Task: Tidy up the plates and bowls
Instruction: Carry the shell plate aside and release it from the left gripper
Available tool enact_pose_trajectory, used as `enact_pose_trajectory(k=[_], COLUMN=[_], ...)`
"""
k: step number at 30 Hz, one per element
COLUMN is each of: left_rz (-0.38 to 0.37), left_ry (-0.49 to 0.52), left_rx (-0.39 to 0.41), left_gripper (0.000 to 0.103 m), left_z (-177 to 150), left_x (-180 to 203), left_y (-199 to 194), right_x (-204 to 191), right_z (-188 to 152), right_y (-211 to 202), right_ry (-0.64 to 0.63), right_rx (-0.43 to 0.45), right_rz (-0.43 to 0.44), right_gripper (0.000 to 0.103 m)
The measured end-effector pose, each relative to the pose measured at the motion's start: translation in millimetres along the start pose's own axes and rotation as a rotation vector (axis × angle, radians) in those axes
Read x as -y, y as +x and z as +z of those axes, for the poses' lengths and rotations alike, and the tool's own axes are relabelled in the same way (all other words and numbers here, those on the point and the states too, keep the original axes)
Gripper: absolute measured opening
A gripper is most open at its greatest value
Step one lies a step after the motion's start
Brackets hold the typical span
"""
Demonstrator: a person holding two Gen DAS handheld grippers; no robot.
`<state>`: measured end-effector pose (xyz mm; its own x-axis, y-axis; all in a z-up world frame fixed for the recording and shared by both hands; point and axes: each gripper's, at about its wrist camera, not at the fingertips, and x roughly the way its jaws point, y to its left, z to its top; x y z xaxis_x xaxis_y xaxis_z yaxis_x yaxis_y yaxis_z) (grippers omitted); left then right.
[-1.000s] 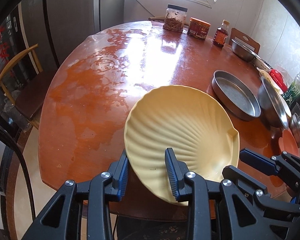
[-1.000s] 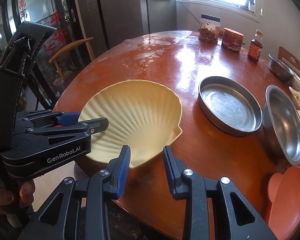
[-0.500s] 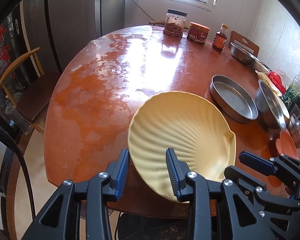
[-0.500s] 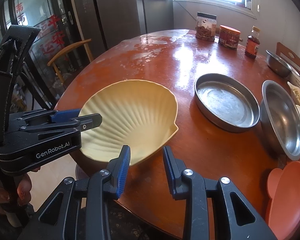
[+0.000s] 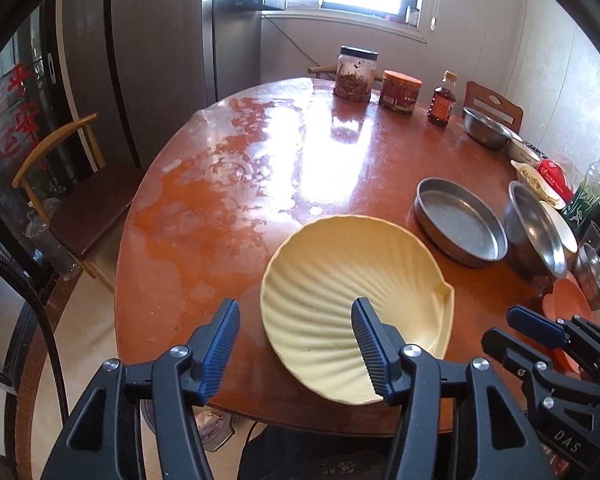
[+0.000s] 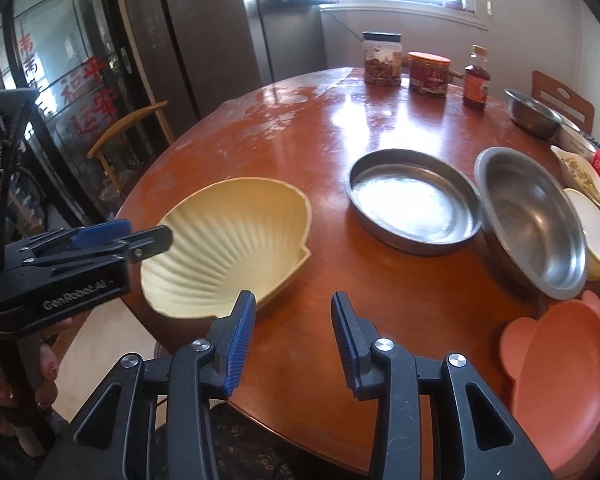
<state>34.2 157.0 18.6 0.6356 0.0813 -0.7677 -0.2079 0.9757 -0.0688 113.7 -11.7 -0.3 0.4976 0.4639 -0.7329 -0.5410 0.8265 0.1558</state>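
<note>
A cream shell-shaped plate (image 5: pixel 352 276) lies at the near edge of the round red-brown table (image 5: pixel 260 184); it also shows in the right wrist view (image 6: pixel 232 236). My left gripper (image 5: pixel 294 346) is open, its jaws set wide; the right finger sits over the plate's near rim, the left one clear of it. My right gripper (image 6: pixel 292 334) is open and empty, just right of the plate over the table edge. A round steel pan (image 6: pixel 412 196), a steel bowl (image 6: pixel 536 216) and an orange plate (image 6: pixel 564 364) lie to the right.
Two jars (image 5: pixel 356 74) and a bottle (image 5: pixel 442 100) stand at the table's far side, with another steel bowl (image 5: pixel 486 128). More dishes and packets crowd the right edge (image 5: pixel 548 184). A wooden chair (image 5: pixel 80 200) stands left of the table.
The left gripper's jaws have opened wider and let go of the plate's rim. Both grippers have drawn back from the table. The plate now rests flat near the edge.
</note>
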Motion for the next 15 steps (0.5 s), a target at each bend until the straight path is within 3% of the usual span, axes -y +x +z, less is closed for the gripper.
enact_pose_trajectory(k=[5, 15], left_rz=[-0.043, -0.194], left_ry=[0.032, 0.166], left_rx=[0.019, -0.025], left_gripper=[0.059, 0.059], left_z=[3.9, -1.2], left_x=[21.4, 110.7], left_y=[-11.5, -8.5], right_x=[26.5, 100.3], right_z=[-3.1, -33.5], right_y=[-29.6, -89.7], right_ry=[0.051, 0.196], right_rx=[0.067, 0.150], right_rz=[-0.051, -0.189], right_gripper=[0.049, 0.056])
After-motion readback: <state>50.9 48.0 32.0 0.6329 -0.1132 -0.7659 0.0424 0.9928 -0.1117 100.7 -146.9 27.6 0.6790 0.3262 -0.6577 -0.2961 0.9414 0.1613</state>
